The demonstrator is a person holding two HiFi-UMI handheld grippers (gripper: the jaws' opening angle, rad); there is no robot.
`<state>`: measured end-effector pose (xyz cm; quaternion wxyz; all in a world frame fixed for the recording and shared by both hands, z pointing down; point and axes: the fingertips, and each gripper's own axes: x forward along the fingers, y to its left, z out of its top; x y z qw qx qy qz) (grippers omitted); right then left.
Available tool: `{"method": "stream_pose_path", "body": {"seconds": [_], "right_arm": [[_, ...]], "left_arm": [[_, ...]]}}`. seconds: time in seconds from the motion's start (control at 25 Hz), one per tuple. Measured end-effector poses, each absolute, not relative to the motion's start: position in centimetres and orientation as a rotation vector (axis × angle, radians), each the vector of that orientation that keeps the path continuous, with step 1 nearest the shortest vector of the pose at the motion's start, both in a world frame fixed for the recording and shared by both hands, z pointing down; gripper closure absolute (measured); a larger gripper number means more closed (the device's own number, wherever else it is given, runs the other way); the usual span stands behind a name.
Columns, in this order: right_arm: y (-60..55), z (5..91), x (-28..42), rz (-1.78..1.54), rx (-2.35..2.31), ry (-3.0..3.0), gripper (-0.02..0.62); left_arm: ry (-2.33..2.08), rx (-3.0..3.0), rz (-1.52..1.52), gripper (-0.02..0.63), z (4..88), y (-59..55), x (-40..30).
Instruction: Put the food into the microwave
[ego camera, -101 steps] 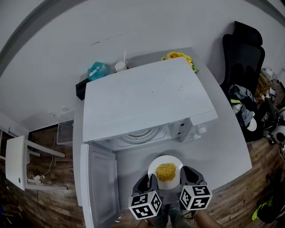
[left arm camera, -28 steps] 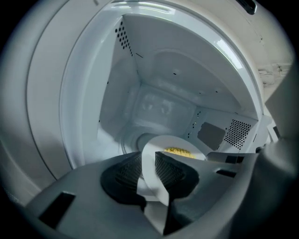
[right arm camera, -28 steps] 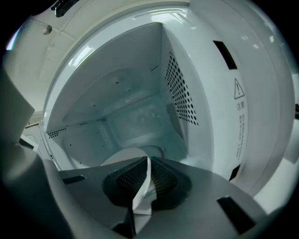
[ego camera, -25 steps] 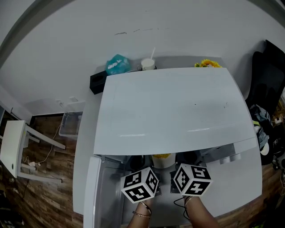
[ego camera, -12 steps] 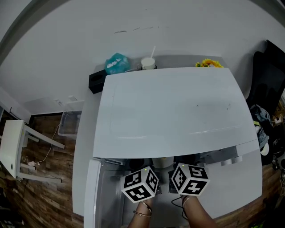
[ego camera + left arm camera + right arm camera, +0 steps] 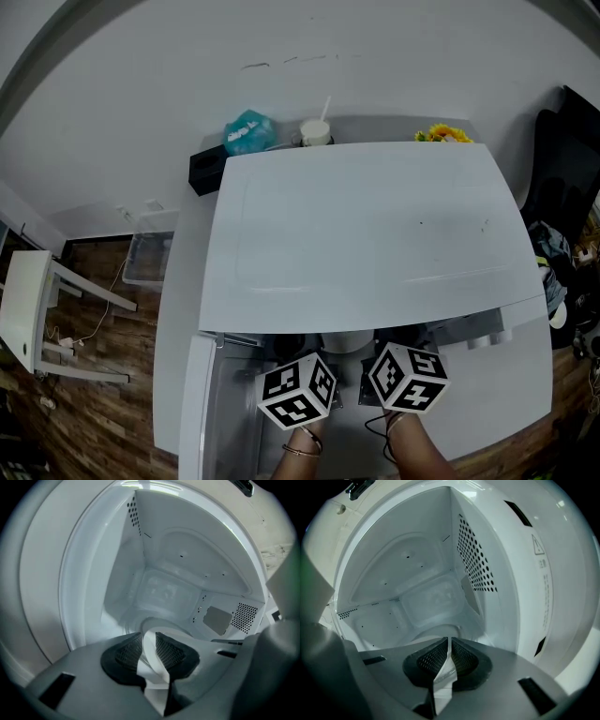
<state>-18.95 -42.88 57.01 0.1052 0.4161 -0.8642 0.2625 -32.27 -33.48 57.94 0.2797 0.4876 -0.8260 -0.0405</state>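
The white plate (image 6: 347, 341) shows only as a sliver under the front edge of the microwave's top (image 6: 366, 225); the food on it is hidden. My left gripper (image 6: 151, 651) is shut on the plate's rim (image 6: 149, 645), and my right gripper (image 6: 446, 657) is shut on the opposite rim (image 6: 448, 660). Both gripper views look into the white microwave cavity (image 6: 164, 588), with its back wall ahead. In the head view, the two marker cubes sit just outside the opening, with the dark fingers (image 6: 287, 347) reaching in under the top.
The microwave door (image 6: 202, 412) stands open at the left. Control knobs (image 6: 487, 339) are at the right front. Behind the microwave are a teal bag (image 6: 247, 132), a cup with a straw (image 6: 315, 132), a black box (image 6: 206, 169) and sunflowers (image 6: 441, 134). A black chair (image 6: 572, 159) stands at right.
Four seconds ago the plate of yellow food was outside, in front of the opening. Over the last second both grippers carried it further in; the food has slipped out of sight under the top.
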Motion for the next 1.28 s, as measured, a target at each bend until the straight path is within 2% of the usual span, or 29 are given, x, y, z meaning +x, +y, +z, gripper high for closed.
{"method": "stream_pose_path", "body": {"seconds": [0.6,1.0,1.28], "right_arm": [[-37.6,54.9,-17.4,0.599,1.123,-2.586,0.565],[-32.2,50.7,-14.8,0.475,1.001,-2.626,0.566],[-27.2,47.8,-12.5,0.439,0.928,-2.647,0.566]], "left_arm": [[-2.162,1.363,-0.087,0.522,55.7,-29.7,-26.9],[-2.126,1.46,0.037,0.586,52.2,-25.4,-21.8],[-2.121,1.509,0.088,0.601,48.8,-21.4,-18.9]]}}
